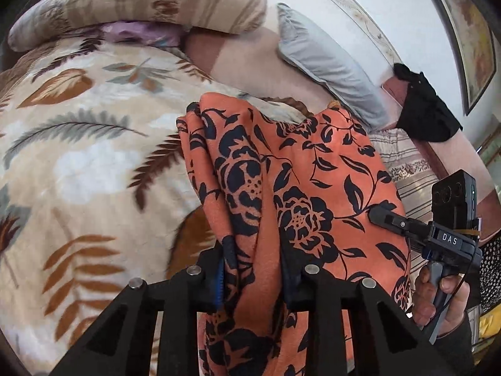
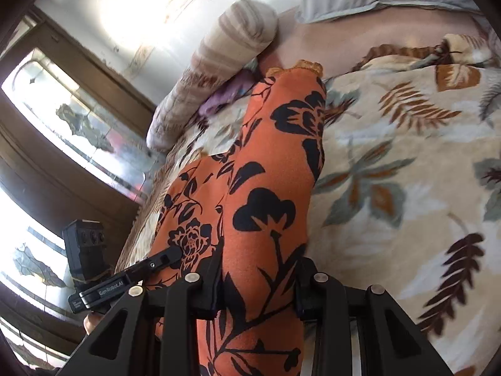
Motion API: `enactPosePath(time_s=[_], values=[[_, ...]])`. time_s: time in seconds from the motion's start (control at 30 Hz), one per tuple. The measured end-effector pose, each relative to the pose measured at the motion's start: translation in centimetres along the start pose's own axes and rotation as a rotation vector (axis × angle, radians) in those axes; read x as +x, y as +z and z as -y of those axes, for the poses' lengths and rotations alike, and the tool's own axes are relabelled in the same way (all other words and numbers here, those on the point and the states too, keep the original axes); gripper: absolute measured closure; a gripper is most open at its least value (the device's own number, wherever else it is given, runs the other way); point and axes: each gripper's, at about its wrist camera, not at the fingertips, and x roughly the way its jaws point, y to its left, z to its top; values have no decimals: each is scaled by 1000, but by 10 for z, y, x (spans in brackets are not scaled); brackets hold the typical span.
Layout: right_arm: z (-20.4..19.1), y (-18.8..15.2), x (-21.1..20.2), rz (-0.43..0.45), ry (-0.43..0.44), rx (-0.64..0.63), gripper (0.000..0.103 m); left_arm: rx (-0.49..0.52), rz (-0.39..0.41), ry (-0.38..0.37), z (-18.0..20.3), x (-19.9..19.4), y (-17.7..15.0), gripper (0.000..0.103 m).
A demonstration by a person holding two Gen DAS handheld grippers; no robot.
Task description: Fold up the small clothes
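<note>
An orange garment with a black flower print (image 1: 300, 188) hangs bunched between both grippers above the bed; it also fills the middle of the right wrist view (image 2: 266, 188). My left gripper (image 1: 255, 269) is shut on a thick fold of it. My right gripper (image 2: 258, 279) is shut on another fold. In the left wrist view the right gripper's tip (image 1: 380, 214) presses into the cloth at the right. In the right wrist view the left gripper's tip (image 2: 170, 255) meets the cloth at the left. The garment's lower part is hidden behind the jaws.
A cream blanket with a leaf print (image 1: 78, 156) covers the bed (image 2: 407, 172). A rolled striped quilt (image 1: 141, 3) and a grey pillow (image 1: 328, 69) lie at the head. A black cloth (image 1: 426, 109) hangs on the bed frame. Windows (image 2: 62, 119) stand at the left.
</note>
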Motion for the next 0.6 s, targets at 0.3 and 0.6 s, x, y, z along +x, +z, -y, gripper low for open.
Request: enactPosePath(time_s=[0.3, 0.6], values=[[113, -29, 14, 8, -168, 241, 42, -27, -115, 194, -3, 64, -18, 40], [31, -31, -17, 141, -60, 38, 28, 54, -40, 248, 22, 28, -34, 37]])
